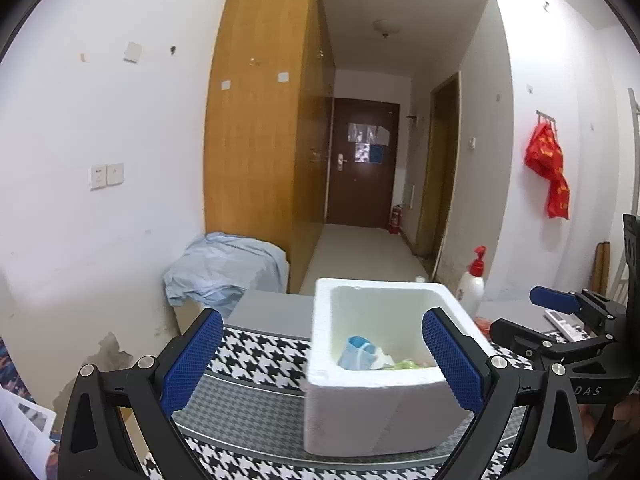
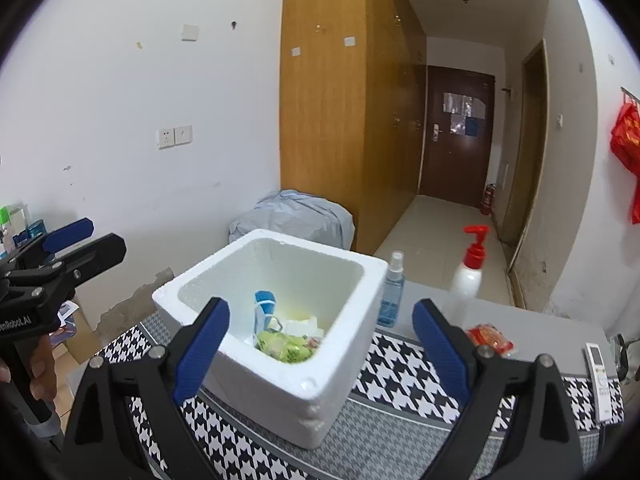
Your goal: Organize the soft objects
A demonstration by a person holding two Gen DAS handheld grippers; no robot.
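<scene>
Left gripper [image 1: 322, 360] gapes wide, nothing between its jaws, held short of the foam box [image 2: 280, 376] on the bench's [image 2: 400, 416] checked cloth. Box holds soft items: blue pack [image 2: 264, 312], green pack [image 2: 286, 348]. Right gripper [image 2: 320, 344] is likewise spread and bare, box rim between its fingers in its own view.

Risks:
- Light box; a finger catching the rim could shove or tip it.
- Red pack [image 2: 490, 338] lies near the far right edge, beside the pump bottle [image 2: 466, 280]; a reach could topple the bottle.
</scene>
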